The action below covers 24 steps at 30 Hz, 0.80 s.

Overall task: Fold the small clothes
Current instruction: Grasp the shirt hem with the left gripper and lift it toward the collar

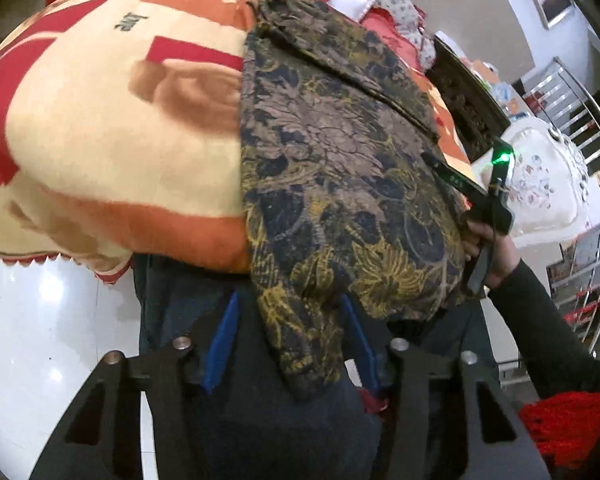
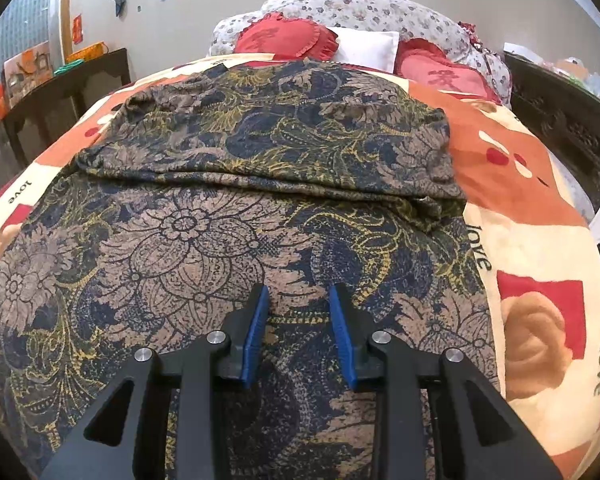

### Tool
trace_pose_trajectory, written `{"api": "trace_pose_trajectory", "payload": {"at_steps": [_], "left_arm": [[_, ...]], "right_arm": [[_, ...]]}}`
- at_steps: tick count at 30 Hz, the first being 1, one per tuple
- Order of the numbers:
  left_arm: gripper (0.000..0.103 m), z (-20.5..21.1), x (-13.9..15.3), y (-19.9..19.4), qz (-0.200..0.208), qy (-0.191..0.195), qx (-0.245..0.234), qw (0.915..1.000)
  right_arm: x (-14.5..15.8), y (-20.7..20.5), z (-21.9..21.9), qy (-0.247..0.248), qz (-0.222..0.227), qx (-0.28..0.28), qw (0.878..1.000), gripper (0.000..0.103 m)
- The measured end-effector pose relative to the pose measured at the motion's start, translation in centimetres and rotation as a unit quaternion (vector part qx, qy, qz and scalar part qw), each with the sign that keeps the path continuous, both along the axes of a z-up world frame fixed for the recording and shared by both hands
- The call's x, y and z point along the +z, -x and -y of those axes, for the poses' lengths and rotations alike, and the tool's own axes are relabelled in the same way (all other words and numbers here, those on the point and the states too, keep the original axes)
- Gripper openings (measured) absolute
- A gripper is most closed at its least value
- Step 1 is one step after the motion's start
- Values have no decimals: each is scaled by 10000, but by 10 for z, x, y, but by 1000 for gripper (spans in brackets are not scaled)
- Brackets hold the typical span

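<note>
The left gripper [image 1: 290, 336] has its blue pads spread, and a drooping corner of the floral garment [image 1: 340, 168] hangs down between them; whether either pad presses the cloth cannot be told. The garment, printed in brown, navy and yellow, lies on the bed blanket [image 1: 100, 128], a cream, orange and red cover with "love" lettering. In the left wrist view its long axis runs from the near edge of the blanket, where the cloth spills over, up toward the pillows [image 2: 288, 38] at the head of the bed. The right gripper [image 2: 299, 330] sits low over the garment [image 2: 188, 232] with its pads parted and the cloth lying between and under them, not pinched. Beyond the right gripper a folded layer forms a thick band crosswise on the garment, its folded edge facing the gripper. In the left wrist view the right hand [image 1: 496, 252] holds its gripper at the garment's right edge.
</note>
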<state>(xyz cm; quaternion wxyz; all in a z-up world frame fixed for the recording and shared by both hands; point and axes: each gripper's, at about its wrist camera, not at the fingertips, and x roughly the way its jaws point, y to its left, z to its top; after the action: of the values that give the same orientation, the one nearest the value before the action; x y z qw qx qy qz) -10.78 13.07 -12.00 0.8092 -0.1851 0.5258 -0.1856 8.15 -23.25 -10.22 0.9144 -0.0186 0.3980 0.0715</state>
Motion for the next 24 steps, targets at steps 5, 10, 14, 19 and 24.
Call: {"api": "trace_pose_trajectory", "payload": {"at_steps": [5,10,14,19,24], "left_arm": [[31,-1,-3,-6,-140,151,157,9997],[18,-2,-10,-6,-226,153,128,9995],[17,-4,-12,-4,-196,193,148,9995],[17,4,-8,-3,-67,-110,43,9999],[18,8,-7,2,114,-309,-11,9995]], "right_arm": [[5,0,3,-21,-118,-22,9999,33],[58,46,38,-420,292,-130,9986,33],[88,106,79,-565,419,-167,9974,33],[70,172,117,-552,-127,-553,9969,38],[29,208,141,-1233,-578,-1094,9846,38]]}}
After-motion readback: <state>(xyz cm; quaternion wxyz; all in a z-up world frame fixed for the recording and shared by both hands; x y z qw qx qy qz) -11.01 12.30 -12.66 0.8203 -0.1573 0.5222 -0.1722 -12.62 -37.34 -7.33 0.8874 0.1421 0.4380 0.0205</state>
